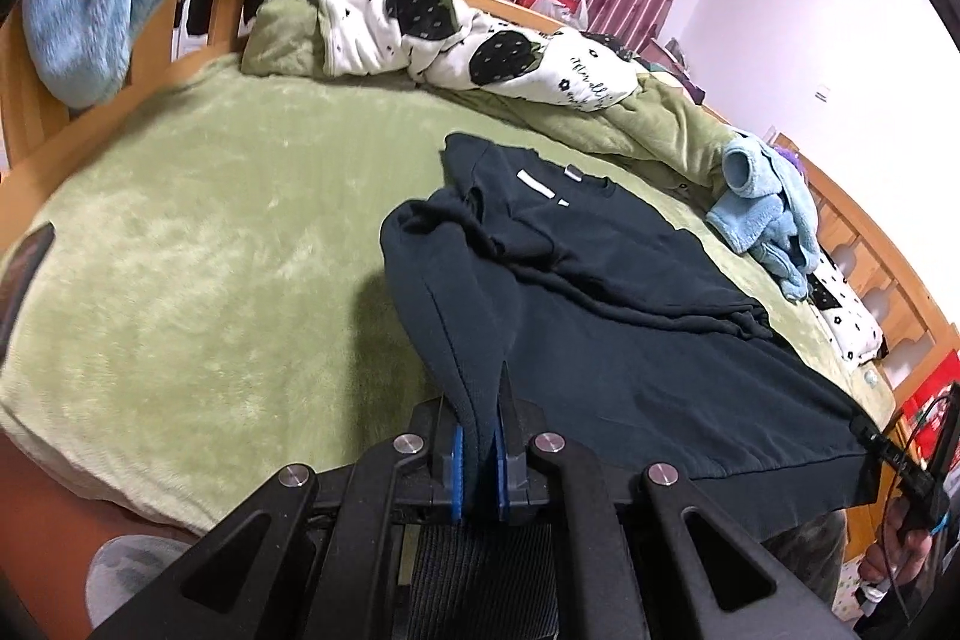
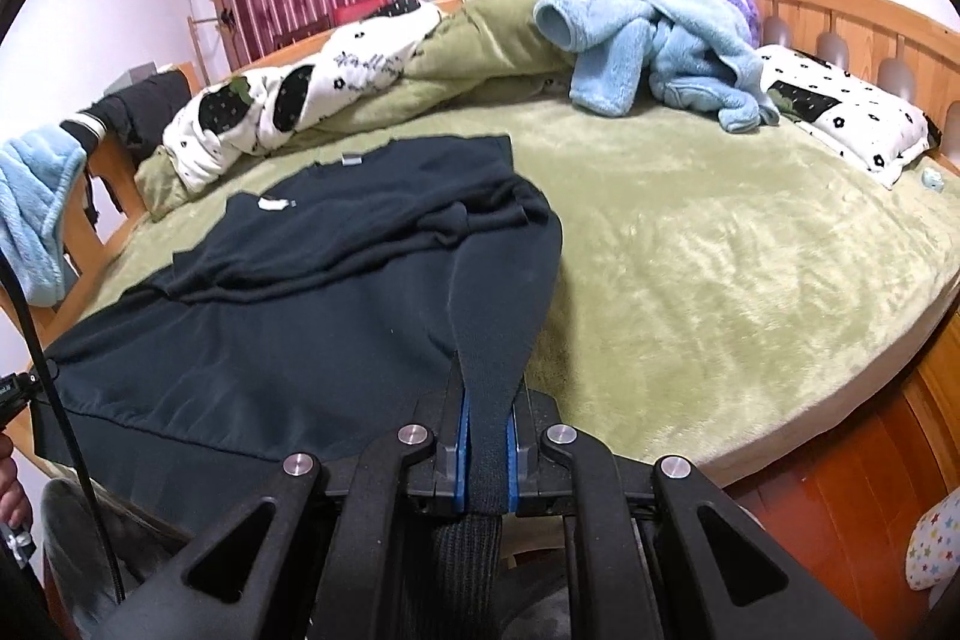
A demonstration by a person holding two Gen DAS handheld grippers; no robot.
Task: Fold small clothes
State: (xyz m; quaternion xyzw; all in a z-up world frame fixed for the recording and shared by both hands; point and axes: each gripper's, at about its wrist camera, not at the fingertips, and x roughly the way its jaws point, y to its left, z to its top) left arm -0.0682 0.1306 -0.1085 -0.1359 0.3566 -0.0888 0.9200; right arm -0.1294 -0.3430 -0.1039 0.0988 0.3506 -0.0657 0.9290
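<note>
Left wrist view. Left tongs [image 1: 478, 451] clamped on the hem of a dark sweater [image 1: 600, 316]; the ribbed edge runs between the blue pads [image 1: 457, 460] and drapes away from them. The sweater lies on the green bed cover [image 1: 198, 250], toward the near edge of the bed, neck end pointing at the far side. Both sleeves are already laid across the chest, so the body reads as a narrowed strip. White neck label [image 1: 536, 184] shows near the collar. Far right, the other tool and a hand [image 1: 900, 550] sit at the opposite hem corner. Judgement: hem pinched at one corner so the bottom edge stays taut when carried up to the collar.

Right wrist view. Right tongs [image 2: 486, 457] closed on the other hem corner, a band of ribbing gripped between the pads and hanging slack below. From here the sweater [image 2: 270, 328] spreads left and away, its collar toward the rumpled white quilt [image 2: 288, 100] on the far side. A light blue fleece garment [image 2: 654, 46] lies heaped near the headboard [image 2: 840, 10], well apart from the work. Another blue fleece piece [image 2: 36, 208] hangs over the footboard corner at left. Judgement: two matched corner grips keep the hem straight; next fold likely bottom to top.
</note>
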